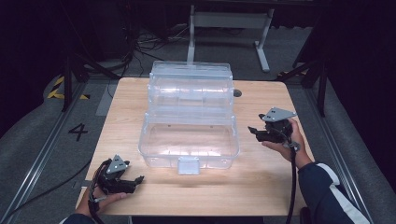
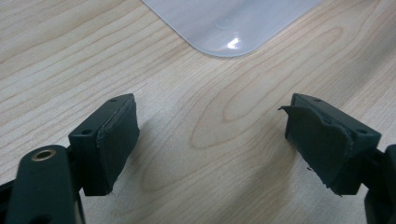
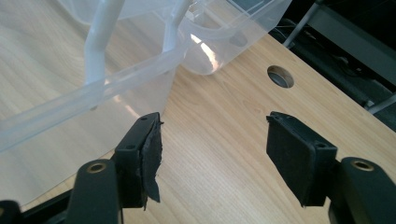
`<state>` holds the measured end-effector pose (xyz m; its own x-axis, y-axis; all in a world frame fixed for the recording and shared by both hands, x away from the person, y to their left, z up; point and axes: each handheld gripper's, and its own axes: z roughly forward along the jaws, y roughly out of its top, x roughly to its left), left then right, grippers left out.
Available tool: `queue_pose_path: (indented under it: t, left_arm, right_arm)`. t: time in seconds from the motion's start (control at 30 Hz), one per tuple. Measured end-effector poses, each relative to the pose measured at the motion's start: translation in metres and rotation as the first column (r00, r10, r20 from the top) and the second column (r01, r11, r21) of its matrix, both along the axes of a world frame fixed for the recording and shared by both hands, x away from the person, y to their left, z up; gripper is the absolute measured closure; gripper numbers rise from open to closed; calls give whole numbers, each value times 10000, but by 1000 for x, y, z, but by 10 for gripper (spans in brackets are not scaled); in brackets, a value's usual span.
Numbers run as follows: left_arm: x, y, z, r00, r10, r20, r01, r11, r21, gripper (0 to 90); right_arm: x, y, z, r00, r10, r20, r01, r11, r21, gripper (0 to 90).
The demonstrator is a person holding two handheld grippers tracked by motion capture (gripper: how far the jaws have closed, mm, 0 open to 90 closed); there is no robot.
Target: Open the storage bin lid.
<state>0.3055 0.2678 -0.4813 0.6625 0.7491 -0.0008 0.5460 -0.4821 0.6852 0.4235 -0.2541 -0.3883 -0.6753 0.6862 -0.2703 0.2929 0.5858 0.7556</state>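
Clear plastic storage box (image 1: 189, 140) sits open at the middle of the wooden table (image 1: 261, 182), its lid (image 1: 190, 81) tipped back behind the base and a small latch (image 1: 188, 165) facing the person. The left gripper (image 1: 138, 179) rests near the front left corner, jaws spread wide and empty; the right gripper (image 1: 252, 130) hovers just beside the right wall, jaws likewise apart and holding nothing. A good approach, I judge, is to bring each gripper squarely onto a rim or the lid edge, closing gently so the slick plastic doesn't slip. Transparent walls make inner dividers and exact edges hard to read. In the left gripper view the box (image 2: 229, 23) is cut off to one rounded corner.
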Motion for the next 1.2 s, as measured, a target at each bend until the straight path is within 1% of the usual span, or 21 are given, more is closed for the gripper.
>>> queue_pose_path:
  t: [0.23, 0.4, 0.43, 0.47, 0.53, 0.57, 0.6, 0.67, 0.77, 0.87, 0.9, 1.07, 1.13, 1.17, 1.2]
  left_arm:
    - [0, 0, 0, 10000, -4, 0, 4, 10000, -2, 178]
    - [1, 0, 0, 10000, -40, 20, 40, 10000, 33, 178]
    - [1, 0, 0, 10000, -40, 20, 40, 10000, 33, 177]
    - [1, 0, 0, 10000, -50, -16, 49, 10000, -19, 176]
    - [1, 0, 0, 10000, -79, -12, 79, 10000, -47, 175]
    - [1, 0, 0, 10000, -79, -12, 79, 10000, -47, 175]
    - [2, 1, 0, 9999, -156, 62, 156, 9999, 20, 175]
    - [2, 1, 0, 9998, -197, 65, 197, 9998, -7, 174]
    - [2, 0, 0, 9998, -203, -6, 203, 9998, -44, 172]
    - [2, 0, 0, 9998, -202, -4, 202, 9998, -44, 172]
    - [2, 1, 0, 9998, -206, -7, 206, 9998, -38, 172]
    - [2, 0, 0, 9998, -194, -44, 193, 9998, -53, 171]
    - [2, 0, 0, 9998, -182, -24, 182, 9998, -49, 170]
    - [3, 0, 0, 9998, -220, -23, 220, 9997, -42, 166]
    - [3, 0, 0, 9998, -206, -66, 206, 9998, -61, 164]
  right_arm:
    - [-11, -5, -9, 10000, 20, -71, -21, 10000, -83, 359]
    - [-19, -11, -19, 9999, -23, -162, 23, 10000, -3, 359]
    - [-19, -11, -19, 9999, -23, -162, 23, 10000, -3, 359]
    - [-23, -15, -24, 9997, -61, -244, 61, 10000, -24, 356]
    - [-27, -18, -29, 9993, -120, -358, 121, 9999, 18, 356]
    - [-27, -18, -29, 9993, -120, -358, 121, 9999, 18, 356]
    - [-30, -22, -34, 9986, -164, -503, 165, 9999, 18, 357]
    - [-35, -26, -38, 9974, -166, -697, 180, 9996, 200, 357]
    - [-41, -31, -45, 9960, -267, -849, 284, 9994, 186, 357]
    - [-45, -35, -48, 9955, -312, -900, 335, 9992, 238, 357]
    - [-49, -40, -52, 9942, -383, -1001, 412, 9988, 275, 355]
    - [-59, -51, -64, 9906, -566, -1242, 619, 9973, 389, 341]
    - [-61, -53, -66, 9901, -607, -1266, 663, 9970, 406, 341]
    - [-66, -58, -70, 9879, -697, -1384, 781, 9954, 557, 331]
    - [-68, -60, -72, 9869, -706, -1452, 802, 9949, 612, 329]
